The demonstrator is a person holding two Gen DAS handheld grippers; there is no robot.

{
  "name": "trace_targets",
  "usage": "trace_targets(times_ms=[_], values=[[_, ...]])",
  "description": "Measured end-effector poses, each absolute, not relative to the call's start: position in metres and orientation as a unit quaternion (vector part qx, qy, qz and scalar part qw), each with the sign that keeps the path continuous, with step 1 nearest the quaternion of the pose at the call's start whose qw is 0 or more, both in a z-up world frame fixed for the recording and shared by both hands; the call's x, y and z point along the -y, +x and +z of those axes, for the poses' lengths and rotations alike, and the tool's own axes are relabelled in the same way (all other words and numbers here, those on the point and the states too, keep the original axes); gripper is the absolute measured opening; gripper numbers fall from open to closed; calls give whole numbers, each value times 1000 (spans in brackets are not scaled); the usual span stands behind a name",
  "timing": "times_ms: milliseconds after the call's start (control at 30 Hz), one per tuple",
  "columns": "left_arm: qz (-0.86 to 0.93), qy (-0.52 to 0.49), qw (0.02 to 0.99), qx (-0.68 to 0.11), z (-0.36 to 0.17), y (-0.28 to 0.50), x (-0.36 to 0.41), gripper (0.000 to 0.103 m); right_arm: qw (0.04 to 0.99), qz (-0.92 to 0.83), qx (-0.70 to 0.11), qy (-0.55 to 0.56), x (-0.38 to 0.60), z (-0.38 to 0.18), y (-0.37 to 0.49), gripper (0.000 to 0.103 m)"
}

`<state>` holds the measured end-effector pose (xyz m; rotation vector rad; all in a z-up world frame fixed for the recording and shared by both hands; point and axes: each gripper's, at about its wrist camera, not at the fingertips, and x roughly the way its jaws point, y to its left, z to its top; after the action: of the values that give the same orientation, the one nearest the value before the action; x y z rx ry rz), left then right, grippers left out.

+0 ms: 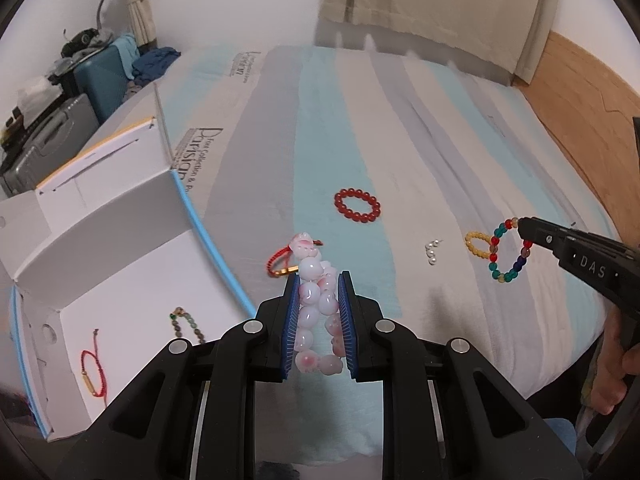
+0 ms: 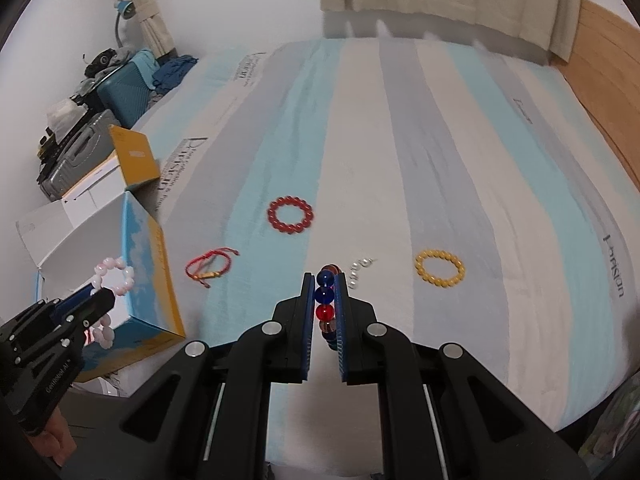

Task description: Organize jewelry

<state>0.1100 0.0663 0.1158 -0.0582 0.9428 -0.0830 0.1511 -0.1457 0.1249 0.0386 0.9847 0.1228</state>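
Left gripper (image 1: 319, 280) fingers clenched on pink bead bracelet (image 1: 316, 300), held off the bed (image 1: 400, 120) beside the open white box (image 1: 120, 264) at its left edge. Right gripper (image 2: 324, 280) grasping multicolour bead bracelet (image 2: 325, 300). I'd carry left over the box, go low, then release gently so beads don't bounce out.

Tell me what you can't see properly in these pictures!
- Left wrist view: the near part of the box floor is covered by the left gripper, so more jewelry could lie there.
- Right wrist view: most of the multicolored bracelet is squeezed between the right gripper pads; only a few beads show.
- Both views: the pearl piece is too small to name.
- Left wrist view: the pink bracelet partly covers the red cord bracelet.
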Motion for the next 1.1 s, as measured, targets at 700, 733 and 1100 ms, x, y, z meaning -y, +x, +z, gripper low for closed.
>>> trace_targets(times_ms=[700,733,1100], values=[[40,-56,891,-449,128,70,-180,19,880,141,-453,-30,10,149,142,9],[44,-58,891,-449,128,68,-185,19,879,147,-452,-33,1,150,141,9],[93,-75,884,-453,118,41,-248,19,869,201,-448,-60,-81,143,133,9]])
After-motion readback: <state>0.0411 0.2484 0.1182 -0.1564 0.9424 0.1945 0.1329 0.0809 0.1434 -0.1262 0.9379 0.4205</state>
